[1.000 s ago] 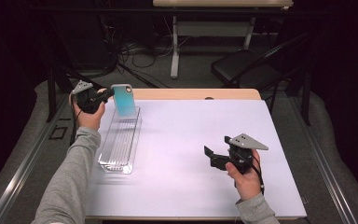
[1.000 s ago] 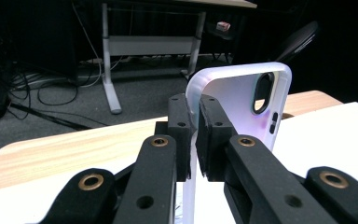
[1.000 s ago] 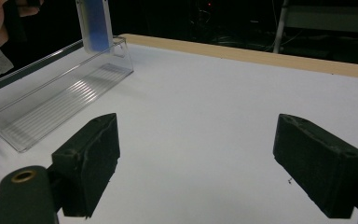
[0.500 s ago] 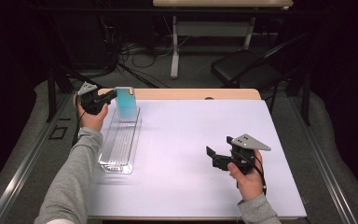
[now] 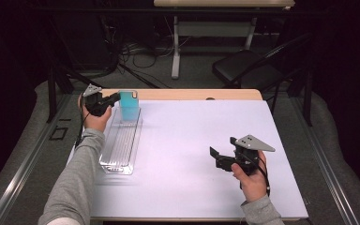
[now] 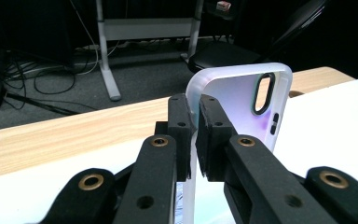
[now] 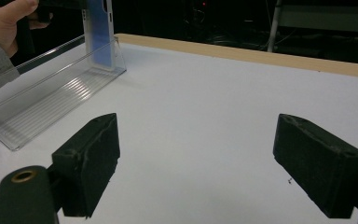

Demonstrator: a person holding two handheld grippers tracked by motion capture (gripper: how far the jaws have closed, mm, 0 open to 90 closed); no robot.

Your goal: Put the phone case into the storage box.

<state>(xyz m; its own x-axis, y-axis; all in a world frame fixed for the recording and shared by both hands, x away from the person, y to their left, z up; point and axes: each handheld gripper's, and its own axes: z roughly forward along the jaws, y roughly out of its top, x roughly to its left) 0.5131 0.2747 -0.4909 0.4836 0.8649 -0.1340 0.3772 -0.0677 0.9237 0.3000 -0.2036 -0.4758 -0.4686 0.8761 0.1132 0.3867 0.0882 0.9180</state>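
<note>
A teal phone case point(image 5: 130, 106) with a clear rim stands upright in the far end of a clear ribbed tray point(image 5: 120, 140) at the table's left. My left gripper point(image 5: 113, 99) is shut on the case's edge; in the left gripper view its pads point(image 6: 182, 126) pinch the translucent rim of the phone case point(image 6: 242, 102), whose camera cutout faces me. My right gripper point(image 5: 218, 158) hovers open over the white table near the front right. In the right gripper view its jaws stand wide apart with nothing between them, and the tray point(image 7: 51, 100) and phone case point(image 7: 99, 32) show at the upper left.
The white mat point(image 5: 192, 140) covers the wooden table point(image 5: 197, 94). Beyond the far edge stand a black chair point(image 5: 243, 70) and a table leg point(image 5: 176, 47) with cables on the floor. A metal rail point(image 5: 33, 154) runs along the left side.
My left gripper has lowered the phone case a little, down into the far end of the tray. The right gripper has stayed where it was.
</note>
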